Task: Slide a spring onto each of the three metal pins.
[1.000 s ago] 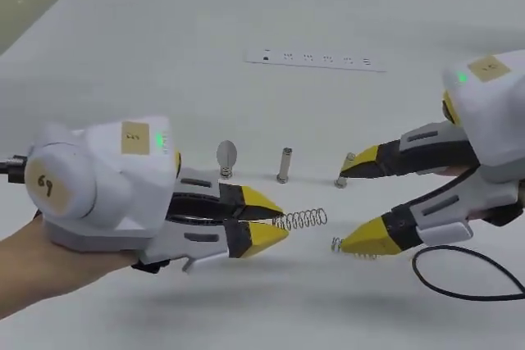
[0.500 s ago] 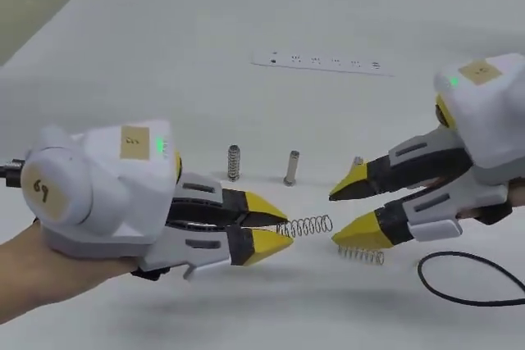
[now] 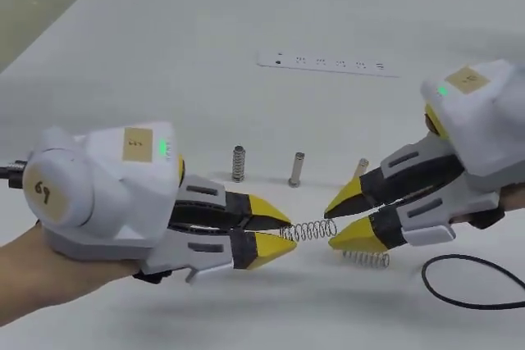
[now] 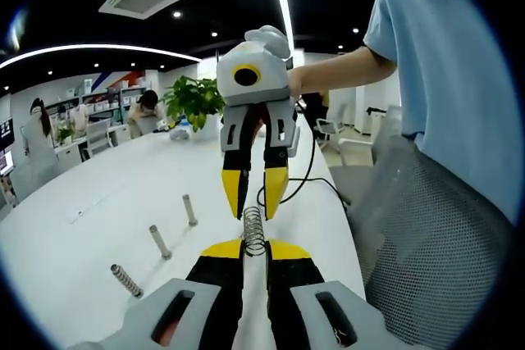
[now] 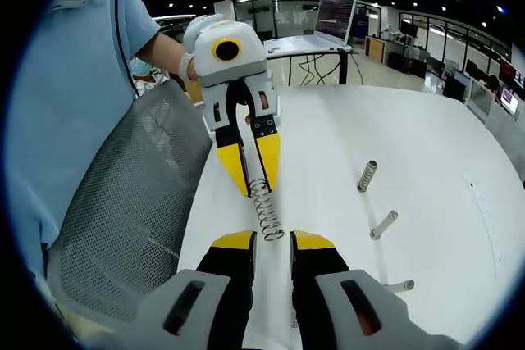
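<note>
Left claw (image 3: 283,231) clamped shut on one end of a spring (image 3: 310,230), holding it level above the desk (image 3: 164,55). Right claw (image 3: 330,225) faces it, jaws narrowly apart, the spring's other end between its tips; contact unclear. Loose spring (image 3: 366,258) lies on desk just under right claw, black cable (image 3: 472,283) beside it. Behind, a row: left pin (image 3: 239,163) already wears a spring, middle pin (image 3: 297,170) bare, right pin (image 3: 361,168) partly hidden by right claw. Power strip (image 3: 328,63) farthest.
</note>
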Available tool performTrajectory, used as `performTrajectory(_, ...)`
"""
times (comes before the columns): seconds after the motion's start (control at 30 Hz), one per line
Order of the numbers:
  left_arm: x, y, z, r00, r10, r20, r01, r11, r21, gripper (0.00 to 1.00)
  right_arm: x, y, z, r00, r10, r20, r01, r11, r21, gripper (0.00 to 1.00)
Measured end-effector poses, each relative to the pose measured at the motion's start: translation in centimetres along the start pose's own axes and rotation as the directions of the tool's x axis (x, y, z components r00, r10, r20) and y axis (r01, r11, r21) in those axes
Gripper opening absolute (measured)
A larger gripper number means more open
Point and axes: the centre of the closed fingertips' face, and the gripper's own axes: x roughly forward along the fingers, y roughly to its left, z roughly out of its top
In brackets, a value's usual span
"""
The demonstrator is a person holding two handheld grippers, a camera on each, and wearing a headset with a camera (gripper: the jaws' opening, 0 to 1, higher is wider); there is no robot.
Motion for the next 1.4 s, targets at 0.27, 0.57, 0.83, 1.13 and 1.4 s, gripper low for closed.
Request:
performTrajectory(0.27,0.1,-0.2,-0.1,1.0,-0.004,-0.001,0.004,1.0,-0.002,0.02,0.0,0.1,0.1,1.0,0.001,0.002,-0.001,1.0,-0.005,0.09)
performTrajectory(0.57,0.2,-0.2,-0.1,1.0,-0.004,-0.001,0.004,1.0,-0.003,0.02,-0.2,0.2,0.1,0.9996,0.002,-0.027,-0.002,1.0,-0.02,0.09)
performTrajectory(0.83,0.3,-0.2,-0.2,1.0,-0.002,-0.003,0.002,1.0,-0.004,0.02,-0.6,0.3,0.4,0.9965,-0.007,-0.084,0.003,0.999,-0.044,0.08)
performTrajectory(1.13,0.2,0.0,-0.1,1.0,0.005,0.001,-0.005,1.0,-0.005,0.02,-1.4,0.3,2.0,0.9955,-0.01,-0.094,0.002,0.996,-0.084,0.08)
performTrajectory(1.4,0.2,0.1,-0.1,0.9999,0.013,0.002,-0.013,1.0,-0.009,0.02,-1.5,0.6,3.8,0.9953,-0.011,-0.096,-0.002,0.99,-0.14,0.08)
